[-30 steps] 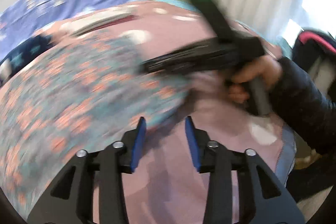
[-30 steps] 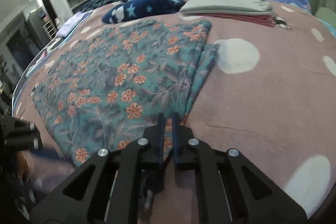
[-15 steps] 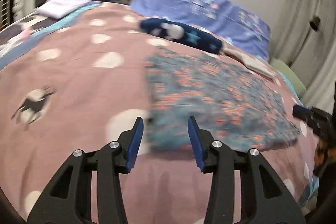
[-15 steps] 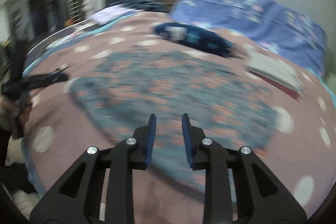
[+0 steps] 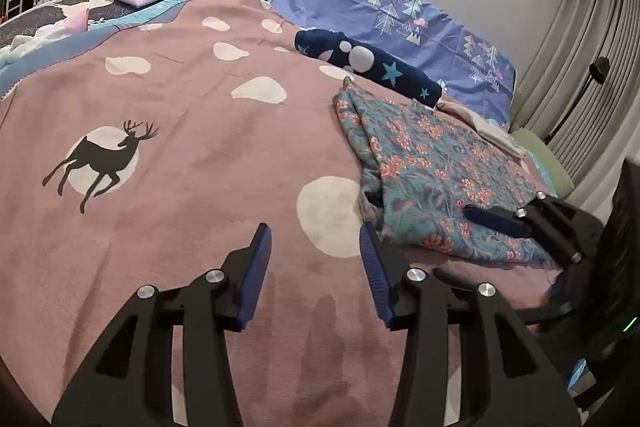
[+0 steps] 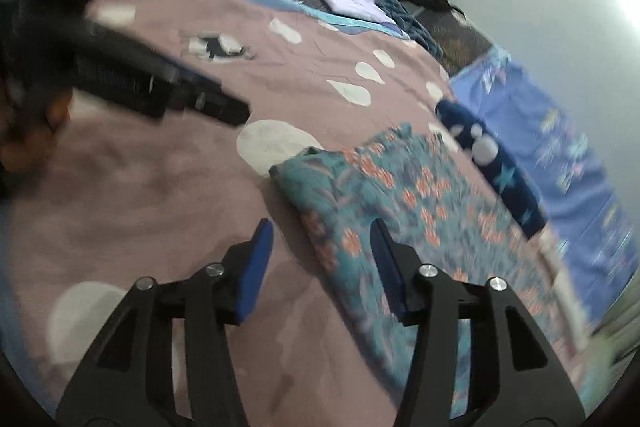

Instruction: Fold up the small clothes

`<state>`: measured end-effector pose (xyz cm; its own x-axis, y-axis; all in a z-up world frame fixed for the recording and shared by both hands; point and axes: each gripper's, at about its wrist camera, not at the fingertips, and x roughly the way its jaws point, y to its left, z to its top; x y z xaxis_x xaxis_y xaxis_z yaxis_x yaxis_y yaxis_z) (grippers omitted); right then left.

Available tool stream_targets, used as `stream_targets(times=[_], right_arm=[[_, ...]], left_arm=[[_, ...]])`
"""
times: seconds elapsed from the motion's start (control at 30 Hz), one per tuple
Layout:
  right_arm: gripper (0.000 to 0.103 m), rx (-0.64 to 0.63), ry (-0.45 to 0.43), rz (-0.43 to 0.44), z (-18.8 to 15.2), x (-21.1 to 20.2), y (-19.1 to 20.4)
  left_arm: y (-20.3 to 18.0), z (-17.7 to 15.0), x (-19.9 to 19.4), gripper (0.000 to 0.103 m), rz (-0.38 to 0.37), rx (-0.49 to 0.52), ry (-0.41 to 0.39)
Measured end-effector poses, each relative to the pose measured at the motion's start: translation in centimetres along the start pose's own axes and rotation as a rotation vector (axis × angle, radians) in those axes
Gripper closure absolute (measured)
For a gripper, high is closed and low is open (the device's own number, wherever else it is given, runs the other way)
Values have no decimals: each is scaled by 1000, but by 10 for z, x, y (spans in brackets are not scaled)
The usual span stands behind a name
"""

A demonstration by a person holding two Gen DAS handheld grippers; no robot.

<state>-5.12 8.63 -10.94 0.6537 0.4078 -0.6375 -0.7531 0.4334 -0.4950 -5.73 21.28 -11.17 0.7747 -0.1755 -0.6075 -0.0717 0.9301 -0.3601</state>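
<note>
A folded teal garment with orange flowers [image 5: 436, 179] is seen lying flat on the pink spotted bedspread [image 5: 192, 131], right of centre in the left wrist view. Its long axis is run from lower right toward the upper centre. The left gripper [image 5: 316, 267] is held low over the bedspread, jaws apart and empty. The right gripper [image 6: 322, 263] is likewise spread wide, empty, poised at the garment's near edge.

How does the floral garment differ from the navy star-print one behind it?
The floral garment is teal with orange flowers; the navy garment is dark blue with white blobs and stars. The floral one lies spread flat and covers more bed; the navy one is bunched into a narrow roll. Both rest on the pink bedspread, ungripped.
</note>
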Motion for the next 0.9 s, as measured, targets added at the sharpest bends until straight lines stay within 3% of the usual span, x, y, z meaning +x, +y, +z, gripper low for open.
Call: stream_targets(times=[0.1,0.17,0.2,0.23,0.4,0.53,0.57,0.63,0.73,0.83,0.87,0.9], right_arm=[[50,-135,1,-130,3,19,19],[71,-155,-14,-178,10,30,23],[98,-155,-6,-183,12,34,23],[100,-136,5,-188,17,38,21],[99,0,-42,-153,29,20,11],[97,6,20,-97,18,28,10],[93,-2,11,-102,18,25,12],[65,-19,-14,-133,17,17,17],[61,-40,-14,-164,15,15,23],[61,-31,39,-174,14,28,22],[61,-22,45,-177,15,32,21],[62,-18,44,-186,17,36,20]], left_arm=[[6,3,-4,57,-16,1,-21],[9,7,-4,57,-17,2,-25],[11,9,-3,57,-13,4,-26],[13,14,-2,57,-2,9,-29],[23,36,11,52,-42,9,-25],[24,58,49,52,-187,-39,57],[21,63,61,52,-232,-44,83],[12,76,91,52,-285,-46,144],[-3,91,135,44,-321,-38,228],[-14,104,167,43,-335,-52,212],[-14,108,174,46,-339,-65,202],[-13,113,180,69,-338,-85,191]])
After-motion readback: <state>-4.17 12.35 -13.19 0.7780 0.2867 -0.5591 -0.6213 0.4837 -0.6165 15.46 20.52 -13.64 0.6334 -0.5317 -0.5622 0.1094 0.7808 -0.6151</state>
